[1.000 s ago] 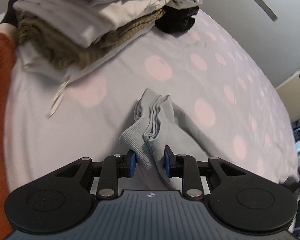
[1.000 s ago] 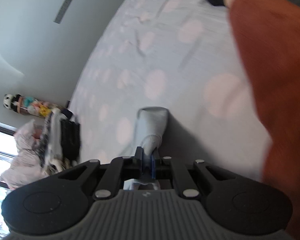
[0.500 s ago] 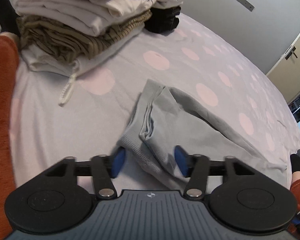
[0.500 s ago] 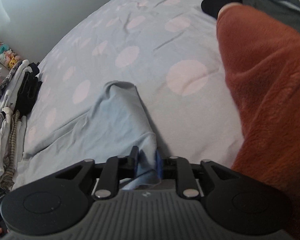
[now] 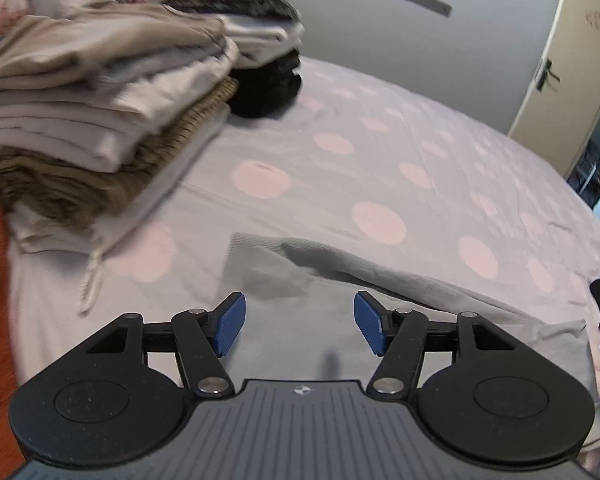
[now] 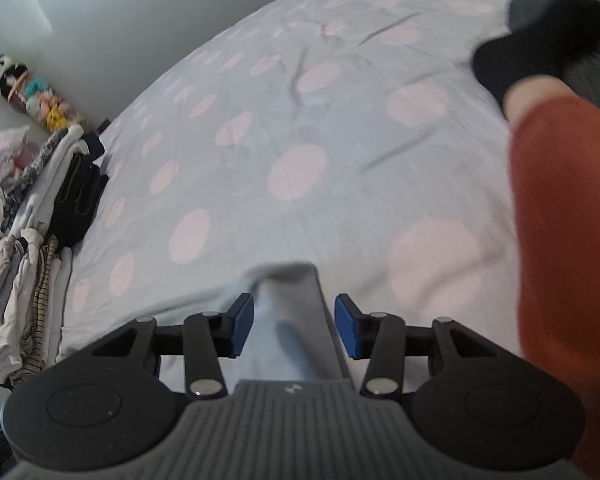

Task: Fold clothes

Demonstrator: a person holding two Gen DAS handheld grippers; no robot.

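Left gripper [image 5: 299, 329]: jaws spread wide, just opened further, nothing pinched; the grey garment [image 5: 400, 300] is laid flat on the bedsheet [image 5: 380, 152] beneath and ahead of the blue pads. A stack of folded clothes [image 5: 100, 112] is seen upper left, with a black folded item [image 5: 268, 84] just beside it. Right gripper [image 6: 294, 325]: jaws parted, just opened further, garment end [image 6: 288, 312] lying between the pads, untouched. An orange fleece sleeve [image 6: 560, 240] crowds the right edge. Sheet is lilac with pink dots
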